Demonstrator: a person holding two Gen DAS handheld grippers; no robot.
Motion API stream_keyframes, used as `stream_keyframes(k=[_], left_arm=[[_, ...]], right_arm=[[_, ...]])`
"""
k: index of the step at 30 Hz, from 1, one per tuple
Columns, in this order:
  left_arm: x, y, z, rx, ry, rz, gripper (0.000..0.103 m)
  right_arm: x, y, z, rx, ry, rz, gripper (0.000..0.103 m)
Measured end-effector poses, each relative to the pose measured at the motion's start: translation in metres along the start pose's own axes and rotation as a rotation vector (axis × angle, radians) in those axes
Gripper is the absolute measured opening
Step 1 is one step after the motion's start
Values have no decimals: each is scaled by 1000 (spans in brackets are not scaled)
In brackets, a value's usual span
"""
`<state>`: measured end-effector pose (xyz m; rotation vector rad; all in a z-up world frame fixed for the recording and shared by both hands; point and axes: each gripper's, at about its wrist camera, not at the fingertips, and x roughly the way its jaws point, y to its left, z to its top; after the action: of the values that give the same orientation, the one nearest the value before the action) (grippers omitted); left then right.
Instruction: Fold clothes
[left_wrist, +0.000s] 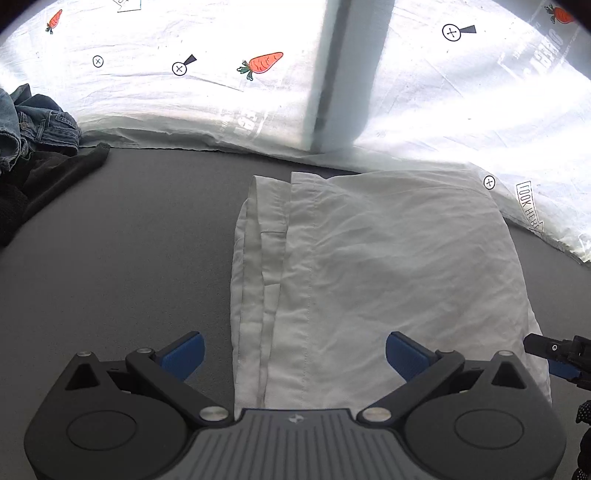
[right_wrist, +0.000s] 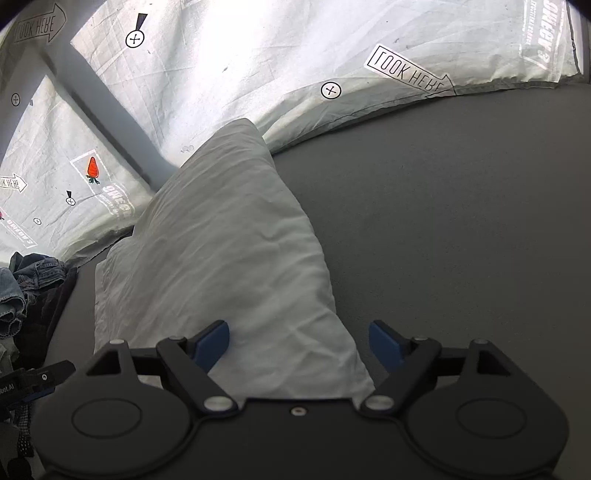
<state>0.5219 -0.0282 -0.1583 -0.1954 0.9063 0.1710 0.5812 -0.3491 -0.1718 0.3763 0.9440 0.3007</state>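
Grey desk (left_wrist: 129, 240): folded white garment (left_wrist: 369, 266), long axis running away from both tongs; left tongs (left_wrist: 293, 354) and right tongs (right_wrist: 299, 343) released, over its near end.

The right gripper (right_wrist: 298, 345) hangs over a folded white garment (right_wrist: 221, 258) with its blue-padded jaws wide apart and nothing pinched between them. The cloth's near corner lies under the gap, closer to the left pad; the right pad sits over bare grey tabletop (right_wrist: 461, 221). Ahead, a pale printed sheet (right_wrist: 258, 55) rises behind the garment. Far left lies a heap of denim and dark clothes (right_wrist: 26, 288), with the left gripper's tip (right_wrist: 48, 373) below it.
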Motion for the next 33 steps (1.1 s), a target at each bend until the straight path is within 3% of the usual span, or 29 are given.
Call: stream_keyframes(k=[3,6,7,10,11,15,20,25,29,33], left_arm=[[31,-22,8,85,51,59,103],[61,-27,12,99,109,108,103],[69,-25,13,89,129,106,103],[84,-17,13,52,173,80,103],[87,-14,13,45,182,71,103],[90,-7,12,31,200,51,103],[91,-4,9,28,196,51,103],[85,8,13,21,230,36,103],[68,33,4,30,181,44,103],[80,58,-4,-21,211,-46,103]], right_arm=[[15,-9,5,26,42,37,83],[23,-14,3,58,62,85,65],[24,-13,2,57,61,83,59],[12,-12,2,64,31,118,19],[7,-14,3,103,14,143,15],[-10,-1,11,151,-30,220,13],[-25,34,15,122,-61,314,14],[-23,39,13,105,-64,247,13],[-14,17,13,150,-41,194,15],[-3,21,14,119,-23,178,21]])
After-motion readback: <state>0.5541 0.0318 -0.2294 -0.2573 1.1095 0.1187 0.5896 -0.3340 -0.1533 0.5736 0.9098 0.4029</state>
